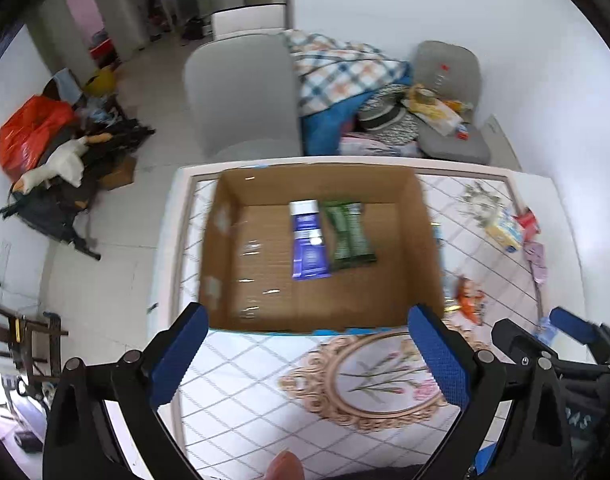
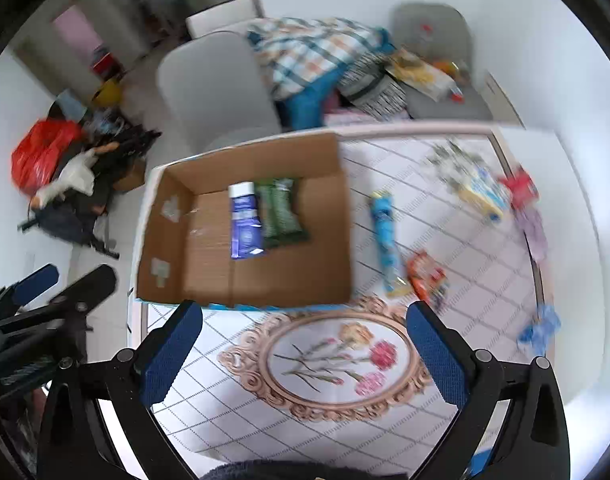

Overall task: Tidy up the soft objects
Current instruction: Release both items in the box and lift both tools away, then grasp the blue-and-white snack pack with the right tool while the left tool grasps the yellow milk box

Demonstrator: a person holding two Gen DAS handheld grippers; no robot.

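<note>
The cardboard box [image 1: 321, 240] stands open on the counter [image 1: 265, 380], on the far left part of it, and inside it you have a blue packet [image 1: 309, 240] and a green packet [image 1: 349, 236] lying flat, side by side and touching. To the right of the box, on the counter, a long light-blue packet [image 2: 387, 240] lies near the box wall, and just beside it an orange packet [image 2: 427, 276]. Farther right you see a yellow packet [image 2: 481, 194], a red packet [image 2: 521, 188], a pale purple piece [image 2: 537, 232] and a small blue wrapper [image 2: 541, 328] near the right edge. Your left claw [image 1: 309, 356] is spread wide and empty, above the near rim of the box. Your right claw [image 2: 305, 356] is also spread wide and holds nothing, above the oval flower picture [image 2: 329, 360] on the counter cover. Behind the counter stand a white chair [image 1: 241, 96], a checked blanket [image 1: 337, 68] and a grey seat [image 1: 449, 80].
</note>
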